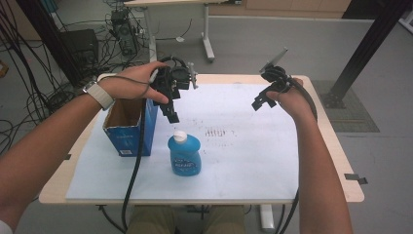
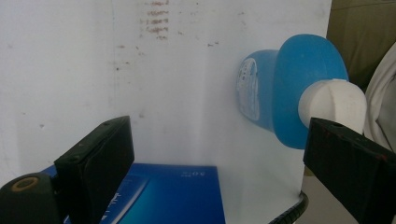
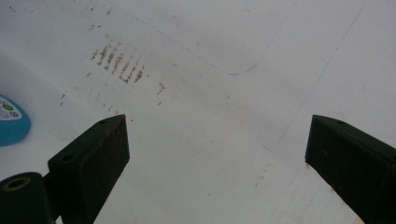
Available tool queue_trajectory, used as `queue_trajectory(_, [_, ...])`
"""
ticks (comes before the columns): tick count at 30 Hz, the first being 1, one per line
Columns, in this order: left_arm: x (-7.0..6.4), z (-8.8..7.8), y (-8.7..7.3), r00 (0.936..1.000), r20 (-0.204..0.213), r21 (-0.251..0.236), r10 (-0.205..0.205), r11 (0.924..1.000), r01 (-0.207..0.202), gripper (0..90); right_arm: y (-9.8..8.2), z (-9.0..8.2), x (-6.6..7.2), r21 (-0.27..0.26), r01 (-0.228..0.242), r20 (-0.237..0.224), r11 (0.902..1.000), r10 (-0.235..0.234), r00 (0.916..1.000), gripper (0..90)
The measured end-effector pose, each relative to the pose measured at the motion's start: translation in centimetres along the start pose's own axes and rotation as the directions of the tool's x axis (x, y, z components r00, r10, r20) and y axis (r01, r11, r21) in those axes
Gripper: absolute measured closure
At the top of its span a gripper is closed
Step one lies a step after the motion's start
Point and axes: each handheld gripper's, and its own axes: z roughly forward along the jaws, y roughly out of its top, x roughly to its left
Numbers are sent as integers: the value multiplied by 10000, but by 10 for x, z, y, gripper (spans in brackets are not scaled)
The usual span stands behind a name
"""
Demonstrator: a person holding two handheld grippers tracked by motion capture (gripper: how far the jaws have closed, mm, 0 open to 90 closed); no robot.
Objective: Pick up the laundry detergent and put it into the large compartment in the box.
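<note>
I hold the left gripper (image 1: 171, 115) wide and empty above the bottle (image 1: 184, 155), which stands just beside the box (image 1: 127, 134), apparently lining up a grasp, right gripper (image 1: 260, 101) wide, idle.

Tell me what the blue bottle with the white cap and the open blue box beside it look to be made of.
Blue bottle with white cap: likely glossy, translucent plastic; light glows through its body in the left gripper view, and the cap looks opaque and matte. Open blue box: probably cardboard with a printed blue outside, since its inner walls are plain brown.
</note>
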Motion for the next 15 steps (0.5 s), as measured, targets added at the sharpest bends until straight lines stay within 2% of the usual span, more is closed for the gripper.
queue_trajectory(10, [-2,-2,-2,9999,37,-88,103,9999,-102,91,-4,0,0,-20,-35,-13,10000,35,10000,64])
queue_trajectory(12, [-3,-3,-3,9994,105,-139,335,9993,-334,83,-4,-1,0,-44,-45,-17,10000,44,10000,64])
queue_trajectory(15, [-2,-5,-5,9986,232,-226,482,9986,-477,81,-5,-1,0,-29,-38,-10,10000,38,10000,64])
